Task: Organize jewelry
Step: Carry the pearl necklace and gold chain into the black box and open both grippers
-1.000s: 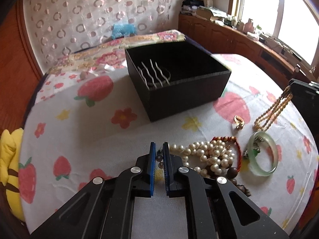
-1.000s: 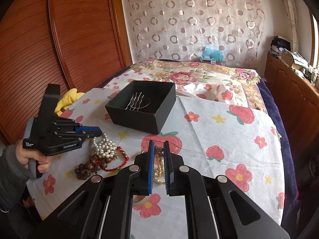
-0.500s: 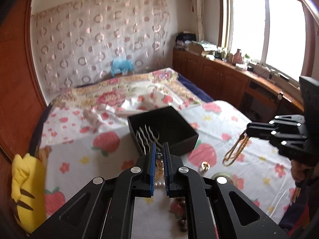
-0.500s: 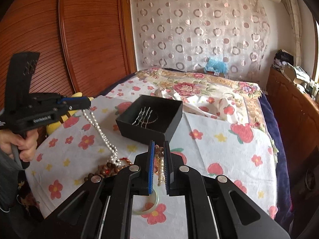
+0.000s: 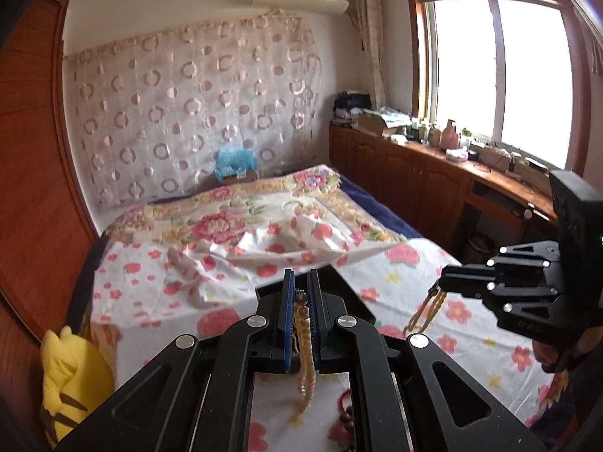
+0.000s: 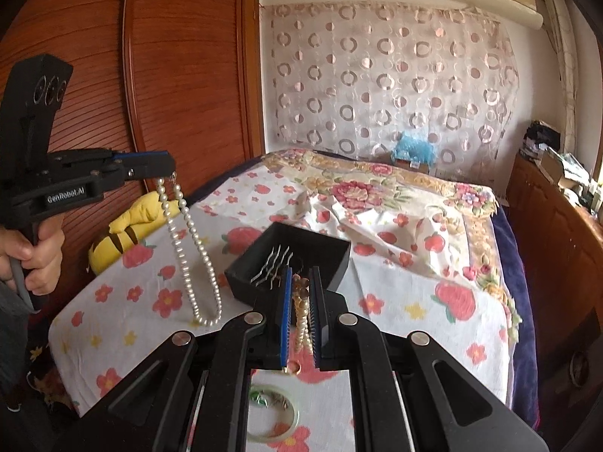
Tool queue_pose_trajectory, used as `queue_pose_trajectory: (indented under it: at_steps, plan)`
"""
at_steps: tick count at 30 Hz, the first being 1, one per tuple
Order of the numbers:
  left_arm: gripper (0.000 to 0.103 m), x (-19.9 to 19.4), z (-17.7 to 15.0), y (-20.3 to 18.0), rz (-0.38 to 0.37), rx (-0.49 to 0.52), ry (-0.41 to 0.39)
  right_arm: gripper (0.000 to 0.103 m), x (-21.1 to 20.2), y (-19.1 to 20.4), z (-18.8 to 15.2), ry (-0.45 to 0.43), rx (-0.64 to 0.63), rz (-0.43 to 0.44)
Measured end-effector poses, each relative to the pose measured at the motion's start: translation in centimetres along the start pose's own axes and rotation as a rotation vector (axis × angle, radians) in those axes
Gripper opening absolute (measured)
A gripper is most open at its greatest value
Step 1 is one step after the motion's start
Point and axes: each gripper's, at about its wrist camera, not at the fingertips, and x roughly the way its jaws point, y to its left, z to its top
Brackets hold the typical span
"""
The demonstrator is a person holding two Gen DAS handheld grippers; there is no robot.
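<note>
My left tongs (image 6: 171, 167) clamped on the pearl necklace (image 6: 196, 260), strand dangling above the bed's (image 6: 414, 309) left edge, my right tongs (image 6: 301, 282) pinched shut on the golden bead strand (image 5: 424, 310), black box (image 6: 324, 254) mid-bed

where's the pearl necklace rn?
Right wrist view, left side: the pearl necklace hangs as a loop from the left tool, clear of the bedsheet, left of the black box.
</note>
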Motion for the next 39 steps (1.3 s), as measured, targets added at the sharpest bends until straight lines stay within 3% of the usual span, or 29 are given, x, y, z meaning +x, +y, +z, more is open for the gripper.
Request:
queue_pose_trajectory:
  at_steps: [20, 39]
  plan:
    - [0.006, 2.5, 6.7, 1.5, -0.021, -0.026, -0.101, 0.01, 5.5, -1.0, 4.2, -0.013, -0.02, 0.058]
    - [0.006, 11.6, -1.5, 3.4, -0.051, -0.095, 0.117, 0.01, 13.2, -1.9, 1.6, 0.093, 0.001, 0.092]
